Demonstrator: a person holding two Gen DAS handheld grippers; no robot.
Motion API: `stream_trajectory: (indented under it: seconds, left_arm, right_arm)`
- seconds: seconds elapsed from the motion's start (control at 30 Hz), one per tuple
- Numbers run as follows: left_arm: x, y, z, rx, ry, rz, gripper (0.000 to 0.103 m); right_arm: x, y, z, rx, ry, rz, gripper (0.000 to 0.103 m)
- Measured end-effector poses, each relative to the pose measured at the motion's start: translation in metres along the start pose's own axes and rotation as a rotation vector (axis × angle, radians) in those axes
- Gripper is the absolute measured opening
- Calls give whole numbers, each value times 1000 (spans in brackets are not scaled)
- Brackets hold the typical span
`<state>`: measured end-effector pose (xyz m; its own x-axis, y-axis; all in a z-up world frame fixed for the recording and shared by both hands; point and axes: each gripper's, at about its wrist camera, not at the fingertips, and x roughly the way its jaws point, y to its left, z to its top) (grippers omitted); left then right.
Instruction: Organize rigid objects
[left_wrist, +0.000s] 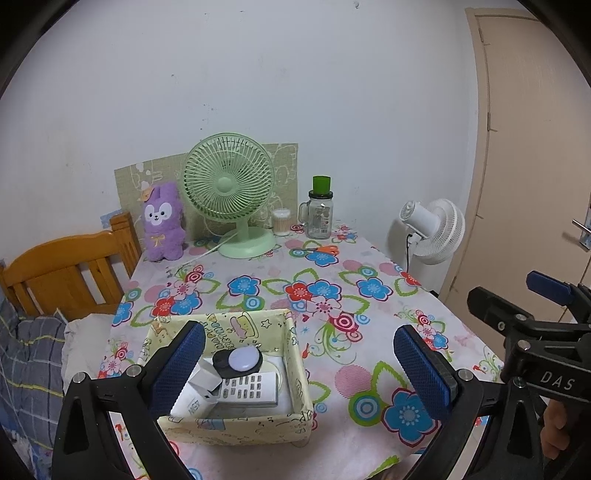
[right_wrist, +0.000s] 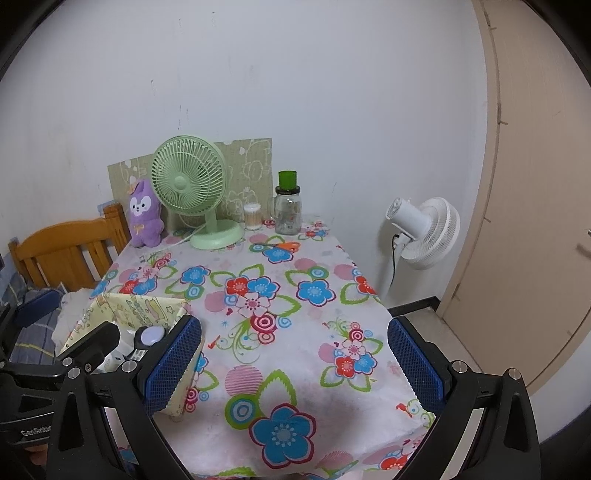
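A pale yellow patterned box sits at the front left of the flowered table. Inside it lie a white remote control, a round lilac-faced disc on a black base, and a small white carton. My left gripper hangs open above the box, its left finger over the box's left side, nothing between the pads. My right gripper is open over bare tablecloth to the right of the box, holding nothing. Orange-handled scissors lie near the far end.
At the back stand a green desk fan, a purple plush, a cotton swab tub and a glass jar with a green cup. A wooden bed frame is left, a white floor fan and door right.
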<state>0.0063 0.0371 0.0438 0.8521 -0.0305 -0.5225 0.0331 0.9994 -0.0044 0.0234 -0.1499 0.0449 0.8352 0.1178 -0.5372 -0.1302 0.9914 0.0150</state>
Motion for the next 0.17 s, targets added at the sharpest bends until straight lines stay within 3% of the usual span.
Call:
stream_trajectory:
  seconds: [0.17]
  left_arm:
    - [11, 0, 1, -6, 7, 5, 103]
  right_arm:
    - [12, 0, 0, -3, 12, 1, 102]
